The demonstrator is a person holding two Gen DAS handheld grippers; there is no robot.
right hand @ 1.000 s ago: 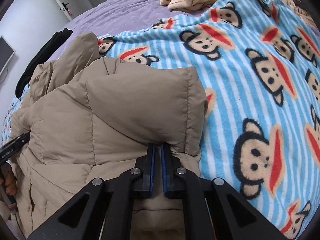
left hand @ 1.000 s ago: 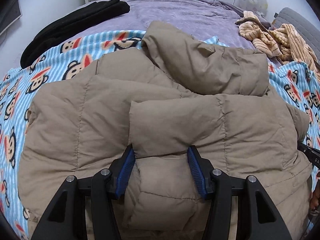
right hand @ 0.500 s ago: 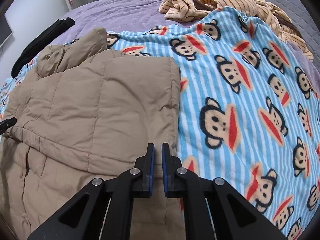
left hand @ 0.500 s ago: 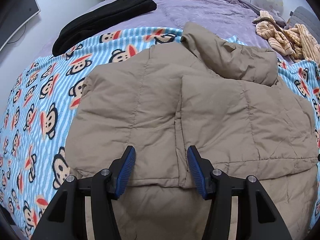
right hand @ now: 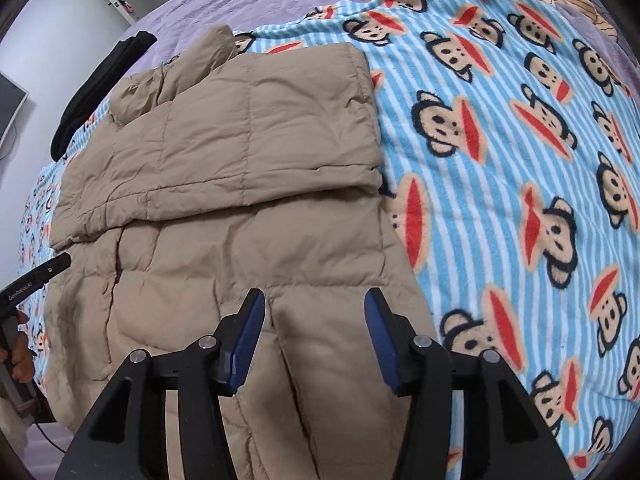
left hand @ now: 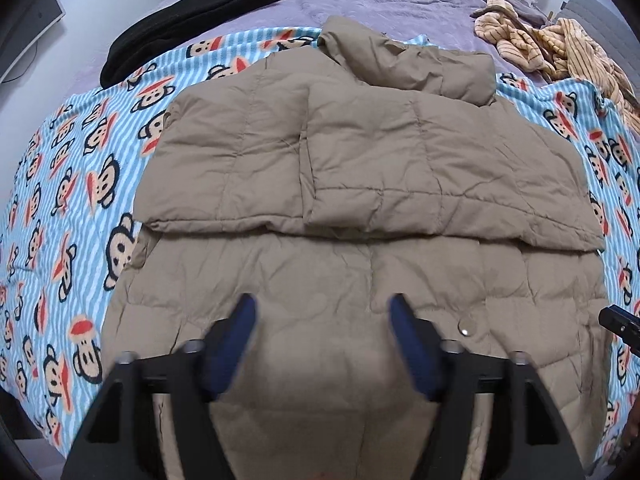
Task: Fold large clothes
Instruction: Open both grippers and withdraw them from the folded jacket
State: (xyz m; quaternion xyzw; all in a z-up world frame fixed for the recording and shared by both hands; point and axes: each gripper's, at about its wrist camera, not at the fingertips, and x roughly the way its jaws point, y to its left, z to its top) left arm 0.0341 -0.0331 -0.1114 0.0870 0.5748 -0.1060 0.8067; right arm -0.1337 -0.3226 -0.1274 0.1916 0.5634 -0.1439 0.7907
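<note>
The tan quilted puffer jacket (left hand: pixel 360 184) lies flat on the monkey-print fleece blanket (right hand: pixel 500 160), its top part folded down over its body, with bare blanket on both sides of it. Above the jacket's hem, the left gripper (left hand: pixel 322 316) has just spread wide and the right gripper (right hand: pixel 314 312) has just been opening; neither holds anything.

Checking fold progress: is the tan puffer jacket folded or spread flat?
Partly folded. The tan puffer jacket has its upper part doubled over the lower, a fold edge crossing its middle.
</note>
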